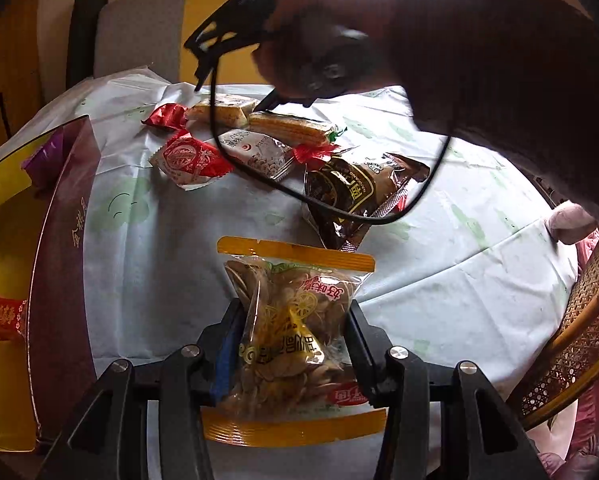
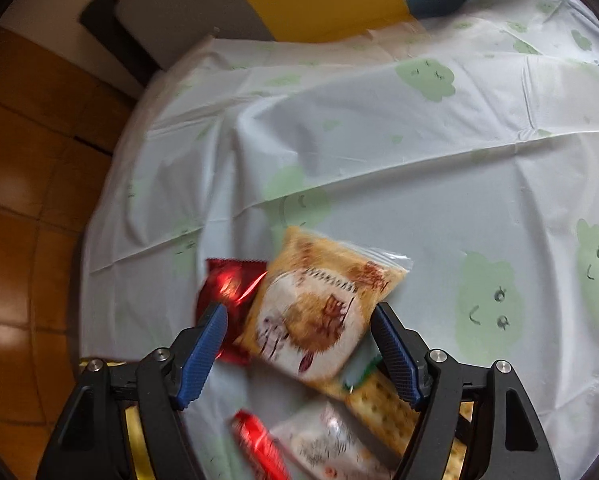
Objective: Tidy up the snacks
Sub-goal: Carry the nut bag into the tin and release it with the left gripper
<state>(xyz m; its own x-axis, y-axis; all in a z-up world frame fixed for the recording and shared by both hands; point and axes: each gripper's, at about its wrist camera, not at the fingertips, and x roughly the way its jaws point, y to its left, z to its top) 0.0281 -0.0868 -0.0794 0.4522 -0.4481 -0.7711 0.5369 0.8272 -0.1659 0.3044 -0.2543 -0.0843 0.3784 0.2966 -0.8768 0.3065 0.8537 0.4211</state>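
Left gripper [image 1: 291, 344] clamped on clear yellow-banded chip bag [image 1: 295, 320], long axis running near to far, held above tablecloth [image 1: 439, 280]. Right gripper [image 2: 299, 344] wide open, empty, directly over tan biscuit packet [image 2: 319, 308]; packet between the jaws, untouched, long axis slanting far-right. Gift box [image 1: 65, 248] at left.

brown packet [image 1: 359, 196]: "NANXIANG"-like Latin print, unsure | other packets: Chinese print, unread
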